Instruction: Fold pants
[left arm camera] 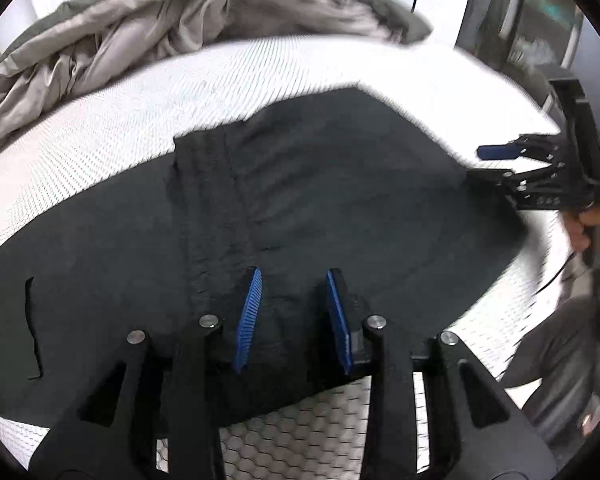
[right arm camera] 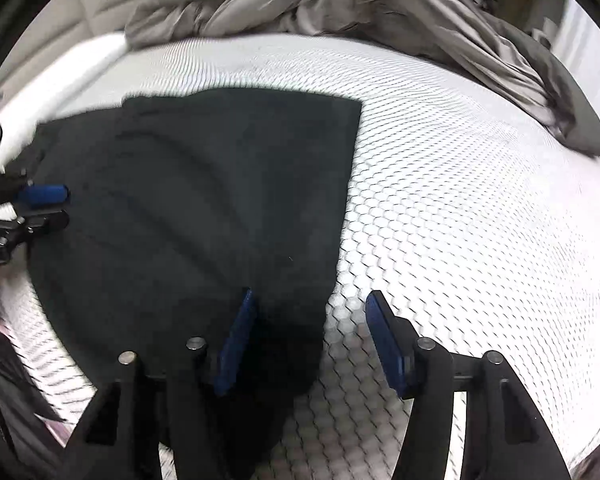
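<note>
Black pants (left arm camera: 320, 180) lie folded and flat on a white honeycomb-patterned mattress (left arm camera: 140, 120). My left gripper (left arm camera: 294, 274) hovers over their near part, open, its blue pads apart and only flat cloth showing below the gap. The right wrist view shows the same pants (right arm camera: 200, 200) with my right gripper (right arm camera: 311, 296) open at their near right edge. One of its fingers is over the cloth and the other over bare mattress (right arm camera: 460, 220). Each gripper also appears in the other view: the right gripper (left arm camera: 480, 164) at the pants' right side, the left gripper (right arm camera: 60, 208) at their left side.
A crumpled grey duvet (left arm camera: 160, 20) is heaped along the far side of the bed, seen too as a duvet (right arm camera: 340, 0) in the right wrist view. A hand (left arm camera: 580, 232) holds the right gripper's handle. Dark furniture stands beyond the bed's right corner.
</note>
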Motion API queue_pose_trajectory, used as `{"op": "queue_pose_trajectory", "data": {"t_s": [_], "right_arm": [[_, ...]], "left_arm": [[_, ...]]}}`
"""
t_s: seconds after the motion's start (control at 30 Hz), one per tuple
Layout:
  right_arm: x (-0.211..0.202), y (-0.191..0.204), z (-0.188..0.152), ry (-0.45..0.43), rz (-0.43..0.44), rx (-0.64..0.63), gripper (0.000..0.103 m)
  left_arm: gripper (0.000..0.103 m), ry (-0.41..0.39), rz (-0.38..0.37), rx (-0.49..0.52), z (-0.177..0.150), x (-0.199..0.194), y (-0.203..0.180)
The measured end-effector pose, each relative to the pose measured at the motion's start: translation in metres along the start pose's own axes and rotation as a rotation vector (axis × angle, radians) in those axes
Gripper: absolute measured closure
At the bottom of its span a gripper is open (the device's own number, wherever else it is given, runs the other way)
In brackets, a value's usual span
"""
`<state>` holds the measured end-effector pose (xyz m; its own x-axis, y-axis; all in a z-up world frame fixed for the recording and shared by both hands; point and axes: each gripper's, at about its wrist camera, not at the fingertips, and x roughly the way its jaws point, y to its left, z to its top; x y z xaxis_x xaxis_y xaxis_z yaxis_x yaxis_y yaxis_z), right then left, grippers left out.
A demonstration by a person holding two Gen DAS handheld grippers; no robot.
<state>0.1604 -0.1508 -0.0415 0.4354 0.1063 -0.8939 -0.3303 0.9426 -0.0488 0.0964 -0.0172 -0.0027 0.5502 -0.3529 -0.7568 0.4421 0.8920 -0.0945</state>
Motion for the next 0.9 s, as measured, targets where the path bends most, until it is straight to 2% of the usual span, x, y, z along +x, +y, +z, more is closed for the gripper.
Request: {"op": "queue_pose_trajectory", "data": {"t_s": [0.07,0.17,0.23,0.27,0.33,0.4,0.5,0.53,0.63,0.77,0.83,0.9], "right_arm": [[-0.016,0.002,0.008,-0.072,0.012,-0.001,0.047],[-0.022,0.033,0.019,-0.114,0.164,-0.036,0.048],[-0.014,0.067,0.02,-0.08,0.203,-0.098,0.053],[-0.006,0.085,0.015,-0.04,0.188,-0.141,0.061],[0.007,0.102,-0.002,0.018,0.129,-0.204,0.062],[0.001,0.093,-0.013,0.017,0.101,-0.222,0.062],[-0.013,0.057,-0.029,0.047,0.02,-0.194,0.062],[-0.017,0.045,-0.034,0.052,0.021,-0.177,0.062],[-0.028,0.014,-0.047,0.062,0.127,-0.099,0.062],[-0.036,-0.025,-0.039,-0.025,0.331,0.091,0.062],[-0.024,-0.041,-0.032,-0.068,0.404,0.228,0.062],[-0.006,-0.047,-0.029,-0.074,0.471,0.333,0.062]], "left_arm": [[0.072,-0.034,-0.059,0.013,0.002,-0.005,-0.01],[0.072,-0.007,-0.115,0.048,0.004,0.01,-0.031],[0.072,0.051,-0.1,0.081,0.002,0.028,-0.042],[0.072,0.078,-0.086,0.101,0.0,0.036,-0.045],[0.072,0.093,-0.089,0.13,-0.007,0.04,-0.046],[0.071,0.101,-0.104,0.131,-0.012,0.032,-0.04],[0.071,0.108,-0.102,0.11,-0.021,0.022,-0.027],[0.071,0.106,-0.094,0.106,-0.024,0.018,-0.024],[0.071,0.103,-0.094,0.092,-0.024,0.01,-0.017],[0.067,0.052,-0.066,0.027,-0.018,-0.002,-0.003],[0.063,0.013,-0.03,-0.069,-0.011,-0.006,0.015],[0.062,-0.035,0.007,-0.193,-0.004,-0.011,0.038]]}}
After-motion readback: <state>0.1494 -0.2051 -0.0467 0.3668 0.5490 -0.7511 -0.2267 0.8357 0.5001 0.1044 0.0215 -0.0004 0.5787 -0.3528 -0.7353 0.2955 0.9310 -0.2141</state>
